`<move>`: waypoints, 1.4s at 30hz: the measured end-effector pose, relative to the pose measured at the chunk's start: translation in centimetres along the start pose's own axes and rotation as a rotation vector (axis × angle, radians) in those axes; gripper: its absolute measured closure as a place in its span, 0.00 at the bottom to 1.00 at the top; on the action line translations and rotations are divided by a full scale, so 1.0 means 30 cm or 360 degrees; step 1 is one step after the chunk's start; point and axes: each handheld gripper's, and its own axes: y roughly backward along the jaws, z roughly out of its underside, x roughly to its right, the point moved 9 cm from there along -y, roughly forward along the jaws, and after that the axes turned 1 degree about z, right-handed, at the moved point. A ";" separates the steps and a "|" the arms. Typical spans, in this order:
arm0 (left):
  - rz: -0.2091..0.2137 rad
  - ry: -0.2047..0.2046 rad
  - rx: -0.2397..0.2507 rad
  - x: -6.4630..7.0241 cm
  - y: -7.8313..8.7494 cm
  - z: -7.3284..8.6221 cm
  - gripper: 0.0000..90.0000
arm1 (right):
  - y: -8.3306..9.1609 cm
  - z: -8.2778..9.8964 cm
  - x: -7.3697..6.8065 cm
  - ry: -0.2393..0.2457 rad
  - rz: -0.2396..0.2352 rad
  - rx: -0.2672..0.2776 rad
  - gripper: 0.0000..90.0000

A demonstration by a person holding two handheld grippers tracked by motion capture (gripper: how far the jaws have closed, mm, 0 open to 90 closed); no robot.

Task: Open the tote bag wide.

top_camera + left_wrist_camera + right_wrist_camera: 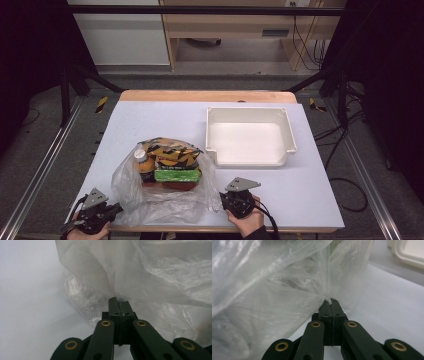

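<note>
Table (150, 115): pale top with a wood strip along the far edge, seen from the high view.
Bag (165, 200): clear plastic, crumpled, on the table at about 7 o'clock from the table's middle; its near edge lies close to the front edge, between the two grippers.
Bag contents: a bottle (144, 164) with a pale cap at the left, a green box (177, 175) in front, a yellow-and-black packet (170, 151) on top (something dark red sits under the green box, too hidden to name).
Tray (290, 135): white, shallow, at about 2 o'clock from the bag, well apart from it.
Left gripper (119, 302): at the bag's 8 o'clock corner in the high view (114, 209); jaws pressed together with film (112, 277) rising straight from the tips, so it pinches the bag's edge.
Right gripper (330, 301): at the bag's 4 o'clock corner in the high view (223, 199); jaws near closed, a pleat of the film (287, 285) gathered right at the tips, pinched there (the fold stands up taut above the jaws).
Hands: left hand (87, 234) at the frame's bottom edge, right hand (247, 220) behind its gripper.
Cables: one trails from each gripper toward the front edge.
Bag film, close up: wrinkled and cloudy in both gripper views; the tray's rim (409, 255) shows at 1 o'clock in the right gripper view.
</note>
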 end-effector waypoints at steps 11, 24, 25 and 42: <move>0.0007 0.0070 0.0457 -0.009 0.139 -0.106 0.36 | 0.168 -0.073 0.023 0.0102 0.0022 0.0274 0.59; -0.0097 -0.0020 0.0632 0.002 0.297 -0.322 0.26 | 0.335 -0.296 0.063 0.0089 0.0100 0.0567 0.55; -0.0095 -0.0025 0.0643 0.006 0.304 -0.340 0.25 | 0.334 -0.314 0.060 0.0094 0.0104 0.0571 0.55; -0.0073 -0.0017 0.0642 0.012 0.224 -0.619 0.26 | 0.165 -0.461 0.006 0.0118 0.0068 0.0467 0.52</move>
